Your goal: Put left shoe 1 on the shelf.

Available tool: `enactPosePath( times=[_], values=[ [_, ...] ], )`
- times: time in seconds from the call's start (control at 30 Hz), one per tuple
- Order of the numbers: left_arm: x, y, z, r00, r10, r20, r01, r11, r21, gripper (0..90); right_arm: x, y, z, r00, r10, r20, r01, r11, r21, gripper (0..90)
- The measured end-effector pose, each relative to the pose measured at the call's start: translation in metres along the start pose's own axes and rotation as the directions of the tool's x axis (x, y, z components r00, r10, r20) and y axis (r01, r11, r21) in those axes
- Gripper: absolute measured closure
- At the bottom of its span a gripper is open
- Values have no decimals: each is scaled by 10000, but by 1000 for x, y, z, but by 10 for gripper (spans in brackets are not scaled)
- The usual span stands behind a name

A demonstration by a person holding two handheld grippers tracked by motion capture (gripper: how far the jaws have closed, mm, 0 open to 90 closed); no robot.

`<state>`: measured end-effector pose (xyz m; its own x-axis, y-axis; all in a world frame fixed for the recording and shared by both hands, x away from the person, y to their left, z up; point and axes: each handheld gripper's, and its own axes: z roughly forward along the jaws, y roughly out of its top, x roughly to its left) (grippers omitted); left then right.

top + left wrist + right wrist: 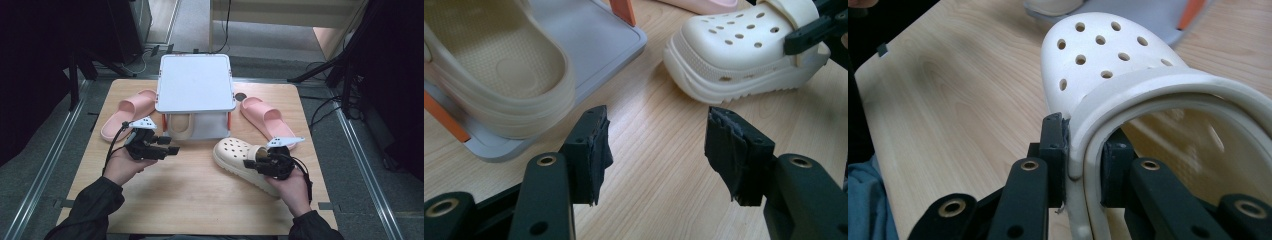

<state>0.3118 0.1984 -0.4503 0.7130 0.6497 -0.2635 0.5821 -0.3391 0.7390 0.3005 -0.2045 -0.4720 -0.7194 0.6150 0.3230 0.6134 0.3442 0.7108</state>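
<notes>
Looking down, the high view takes in the whole table [200, 200]: a cream clog [235, 155] at right of centre, a grey rack [195, 82] at the far middle with a second clog [181, 126] on its lower shelf, and a pink slide on each side, the left slide [127, 114] and the right slide [267, 120]. The right gripper view brings out what that view cannot: the right gripper [1083, 155] has its jaws closed on the cream clog's [1108, 65] heel rim and strap, one jaw outside the rim and one inside the opening. The left gripper view shows the left gripper [656, 145] with jaws wide apart and nothing between them, over bare wood between the rack's [594, 45] lower shelf, where the second clog [494, 70] sits, and the cream clog [744, 50]. In the high view the left gripper [167, 150] sits just in front of the rack, well apart from the right gripper [250, 163].
</notes>
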Motion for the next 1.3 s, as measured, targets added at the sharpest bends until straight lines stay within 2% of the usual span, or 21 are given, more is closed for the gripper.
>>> enactPosePath(
  times=[0.17,0.3,0.57,0.87,1.0,1.07,1.1,1.2,1.3],
  values=[
    [-2,-4,-4,9999,132,-96,-134,9998,-156,471,14,9,12,9993,-250,-289,252,9997,68,771],
    [-4,-5,-7,9999,32,-144,-36,9997,-251,499,23,17,27,9975,-460,-541,466,9989,90,771],
    [-7,-13,-11,9997,-90,-227,87,9998,-151,539,45,28,58,9911,-906,-972,961,9939,535,770],
    [-8,-21,-8,9993,-344,-117,344,9994,-38,604,52,28,84,9867,-1069,-1221,1154,9912,646,766],
    [-10,-21,-3,9996,-255,-133,256,9996,83,624,53,27,85,9853,-1078,-1323,1189,9897,795,751],
    [-12,-21,-1,9996,-241,-135,242,9997,81,636,52,27,82,9850,-1013,-1400,1124,9909,740,688],
    [-13,-21,0,9996,-238,-147,239,9997,106,644,52,28,79,9858,-937,-1393,1045,9919,723,672],
    [-15,-21,1,9996,-220,-178,221,9997,81,670,51,29,69,9836,-1186,-1356,1275,9901,590,644],
    [-17,-21,2,9994,-301,-159,302,9995,46,686,47,29,56,9832,-1155,-1416,1216,9920,353,670]
  ],
)
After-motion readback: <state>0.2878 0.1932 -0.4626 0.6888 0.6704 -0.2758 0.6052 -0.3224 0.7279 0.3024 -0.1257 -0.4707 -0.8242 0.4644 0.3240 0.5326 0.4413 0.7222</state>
